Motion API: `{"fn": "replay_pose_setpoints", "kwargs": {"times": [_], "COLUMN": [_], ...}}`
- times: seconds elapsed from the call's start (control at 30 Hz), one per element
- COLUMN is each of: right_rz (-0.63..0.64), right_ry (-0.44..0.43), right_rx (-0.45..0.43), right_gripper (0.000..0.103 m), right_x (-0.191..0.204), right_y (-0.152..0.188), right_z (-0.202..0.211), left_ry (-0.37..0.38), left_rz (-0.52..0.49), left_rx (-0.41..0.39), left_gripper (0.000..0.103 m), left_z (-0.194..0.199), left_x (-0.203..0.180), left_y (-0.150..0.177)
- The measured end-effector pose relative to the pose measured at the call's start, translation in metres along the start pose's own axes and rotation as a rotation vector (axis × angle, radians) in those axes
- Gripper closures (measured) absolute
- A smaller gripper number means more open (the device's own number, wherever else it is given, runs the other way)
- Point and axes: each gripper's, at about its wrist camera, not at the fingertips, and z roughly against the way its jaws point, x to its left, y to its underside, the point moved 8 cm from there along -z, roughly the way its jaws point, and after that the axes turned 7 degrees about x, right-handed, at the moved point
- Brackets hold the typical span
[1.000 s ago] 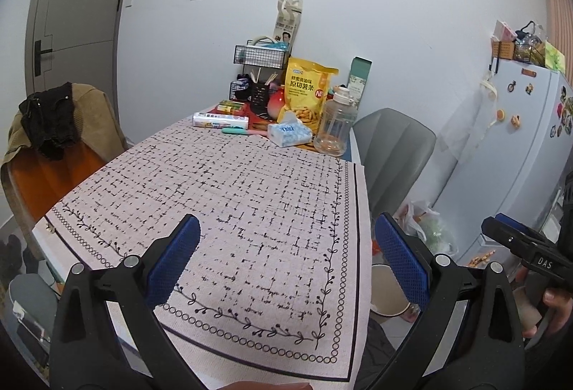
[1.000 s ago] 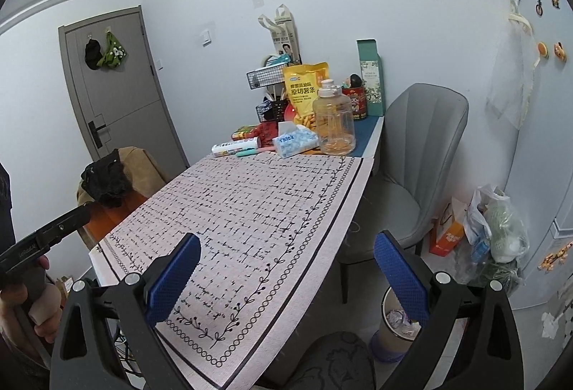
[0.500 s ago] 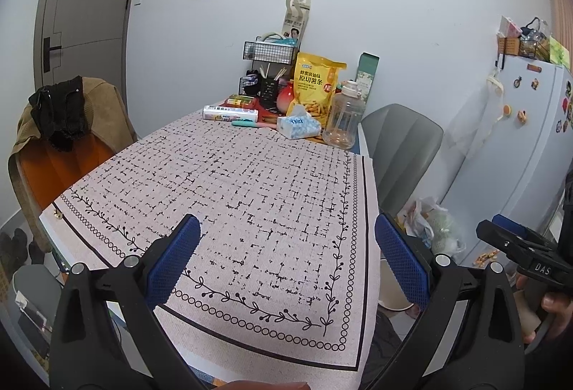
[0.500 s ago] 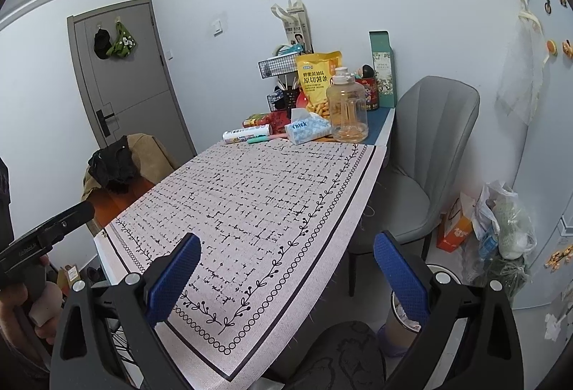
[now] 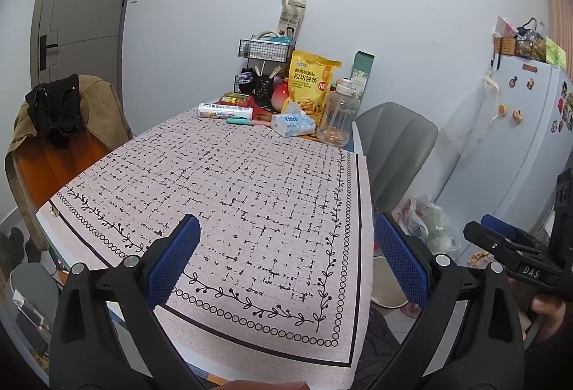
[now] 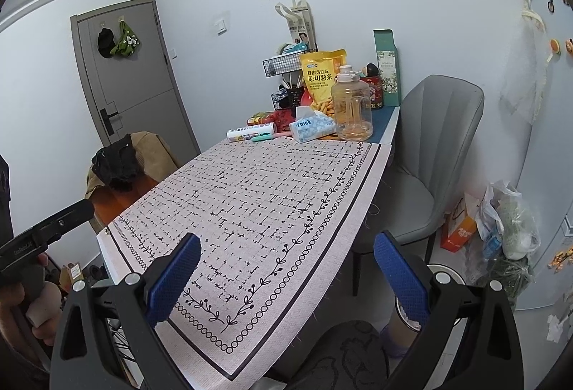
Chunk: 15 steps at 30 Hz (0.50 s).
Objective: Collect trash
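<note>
Trash bin (image 6: pixel 412 311) pale, round, beside table (image 6: pixel 250 196).

The right gripper (image 6: pixel 286 264) is held above the near end of the table, jaws spread wide with nothing between the blue pads (image 6: pixel 175 273). A patterned tablecloth (image 6: pixel 272 196) covers the table. At the far end stand a clear plastic jug (image 6: pixel 352 109), a yellow snack bag (image 6: pixel 321 80), a tissue pack (image 6: pixel 311 128) and a green box (image 6: pixel 386 67). A grey chair (image 6: pixel 435 143) stands beside the table. A waste bin (image 6: pixel 406 316) sits on the floor, partly hidden behind the right finger. The left gripper (image 6: pixel 46 229) shows at the left edge; whether its jaws are apart cannot be told.
</note>
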Motion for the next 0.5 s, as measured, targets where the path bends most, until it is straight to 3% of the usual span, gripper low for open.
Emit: {"fn": "replay_pose_setpoints", "kwargs": {"times": [0.5], "right_rz": [-0.002], "right_ry": [-0.005], "right_rx": [0.001], "right_gripper": [0.008], "right_x": [-0.0005], "right_y": [-0.0015], "right_z": [-0.0028], "left_ry": [-0.005], "left_rz": [0.008], "left_rx": [0.003], "left_gripper": [0.006], "left_z": [0.0], "left_x": [0.0024], "left_y": [0.0016]}}
